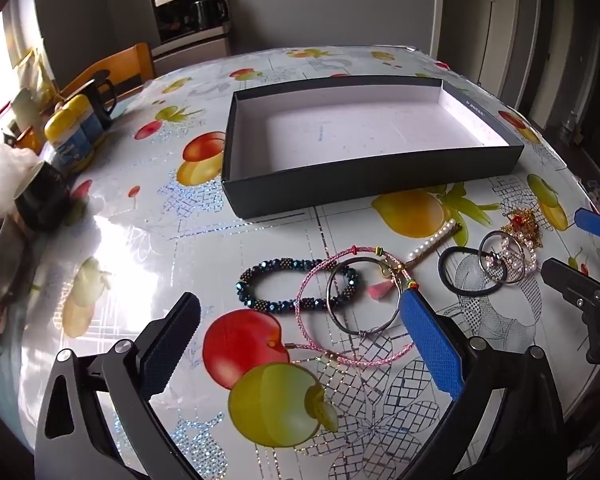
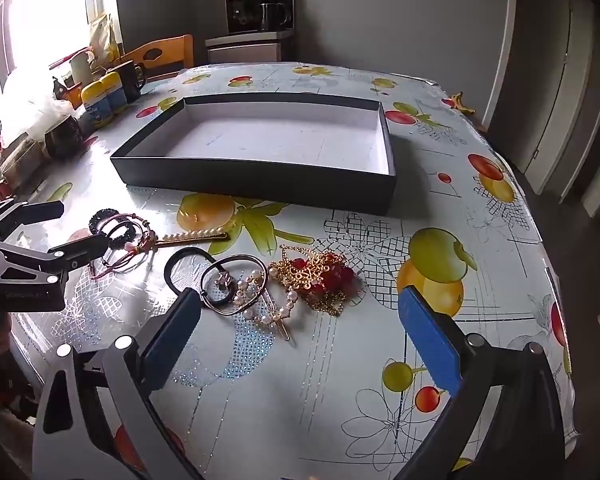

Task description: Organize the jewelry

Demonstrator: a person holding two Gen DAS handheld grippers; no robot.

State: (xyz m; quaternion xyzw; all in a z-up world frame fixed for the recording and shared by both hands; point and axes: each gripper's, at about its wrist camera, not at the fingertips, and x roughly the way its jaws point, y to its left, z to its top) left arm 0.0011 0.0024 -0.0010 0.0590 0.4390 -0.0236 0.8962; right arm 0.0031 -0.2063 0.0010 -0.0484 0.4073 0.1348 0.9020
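A shallow black box (image 1: 372,184) with a white inside lies empty on the fruit-print tablecloth. My left gripper (image 1: 300,310) hangs open just above a dark blue beaded bracelet (image 1: 284,264), a pink cord bracelet (image 1: 360,360) and a metal bangle (image 1: 364,332), which overlap. A pearl bar clip (image 1: 432,244) lies beyond them. My right gripper (image 2: 300,300) is open over a black hair tie (image 2: 184,256), a metal hoop (image 2: 236,260), a pearl clip (image 2: 260,304) and a gold chain with red beads (image 2: 320,276). Neither gripper holds anything.
Yellow-lidded containers (image 1: 72,128), a black mug (image 1: 104,96) and other clutter crowd the table's left side. A wooden chair (image 2: 164,52) stands behind it. A coffee machine (image 2: 256,4) sits on a cabinet at the back wall. The table edge falls away on the right.
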